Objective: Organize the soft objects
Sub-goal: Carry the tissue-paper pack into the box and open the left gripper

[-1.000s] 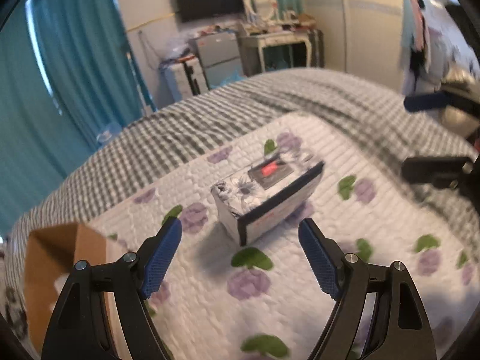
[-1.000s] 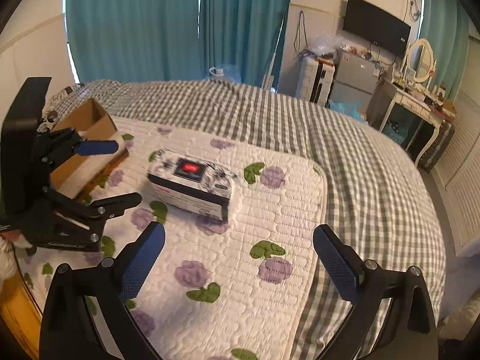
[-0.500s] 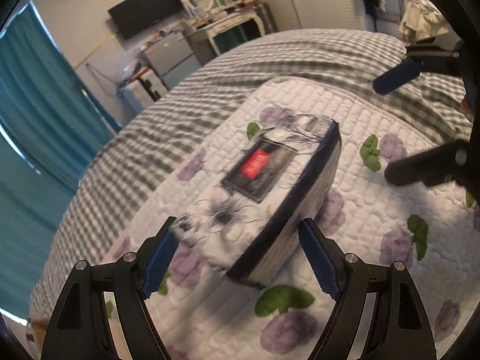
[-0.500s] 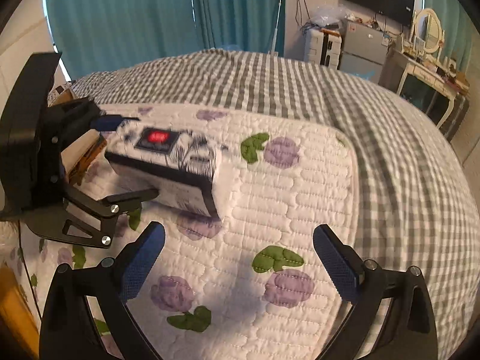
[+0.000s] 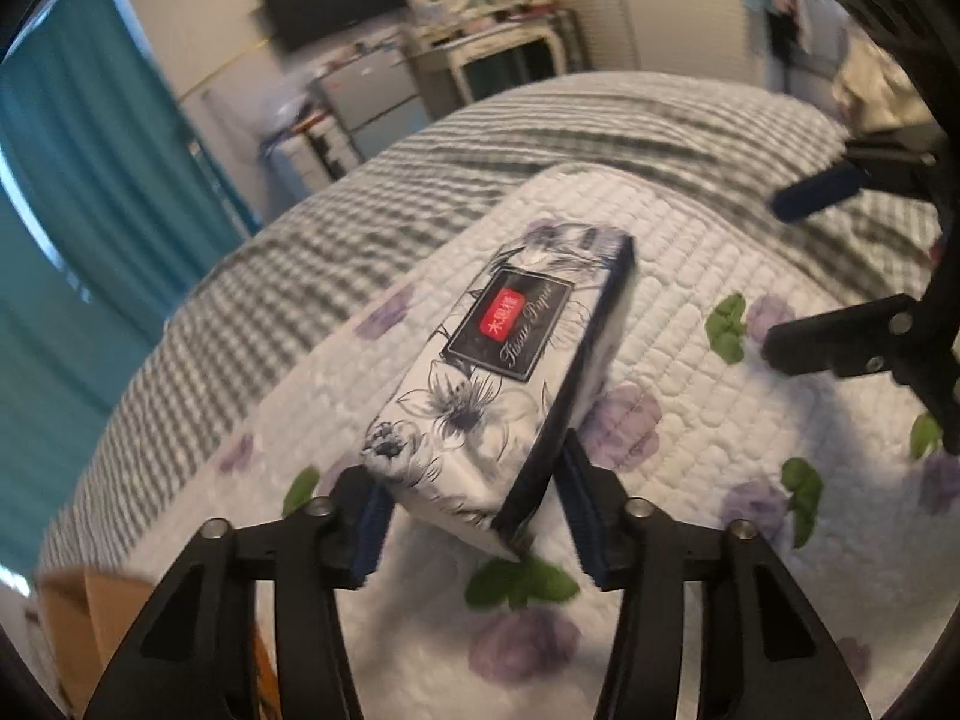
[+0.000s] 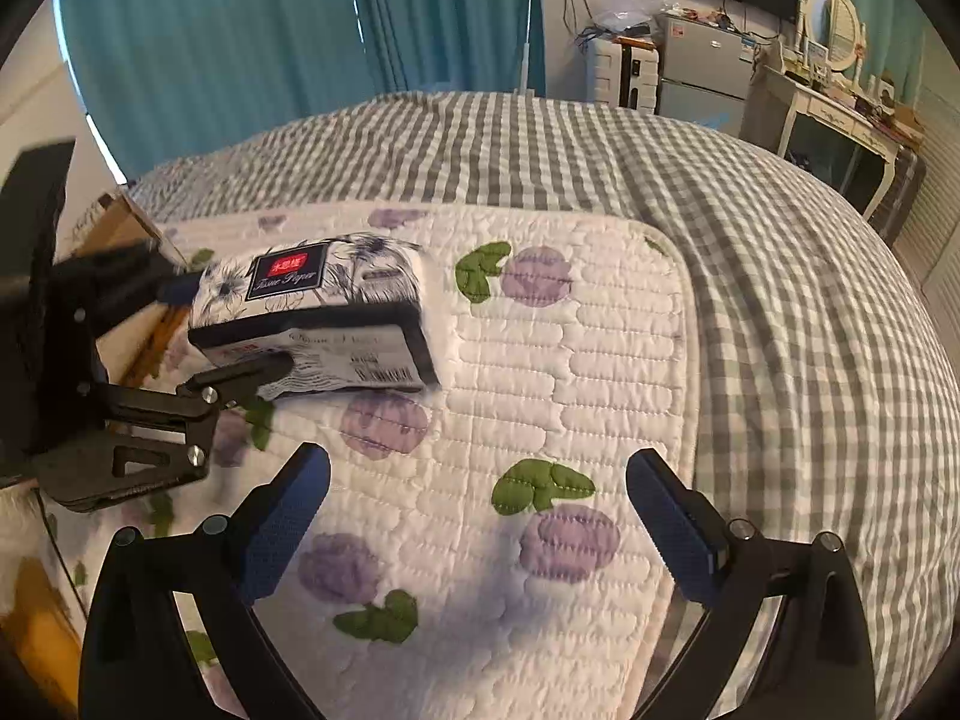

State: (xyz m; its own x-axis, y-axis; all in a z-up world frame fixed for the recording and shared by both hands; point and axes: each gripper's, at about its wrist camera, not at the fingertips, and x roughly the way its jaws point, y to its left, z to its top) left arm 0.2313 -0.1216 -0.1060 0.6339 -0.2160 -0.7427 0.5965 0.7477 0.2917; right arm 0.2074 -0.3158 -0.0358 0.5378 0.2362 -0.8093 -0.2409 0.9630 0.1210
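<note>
A soft tissue pack (image 5: 504,372) with a black-and-white flower print and a red label is held at its near end by my left gripper (image 5: 474,516), whose blue pads press both sides. The pack is tilted up, its far end over the quilt. In the right wrist view the pack (image 6: 312,312) sits at the left, clamped by the left gripper (image 6: 198,336). My right gripper (image 6: 480,534) is open and empty over the flowered quilt (image 6: 540,396), to the right of the pack. It shows at the right edge of the left wrist view (image 5: 822,264).
A cardboard box (image 6: 120,222) stands at the quilt's left edge, behind the left gripper; its corner shows in the left wrist view (image 5: 90,618). The quilt lies on a grey checked bedspread (image 6: 780,276). Teal curtains, a fridge and a dresser stand beyond the bed.
My left gripper has moved up to the tissue pack, closed on its near end and lifted it. My right gripper has stayed open, shifting slightly nearer the quilt.
</note>
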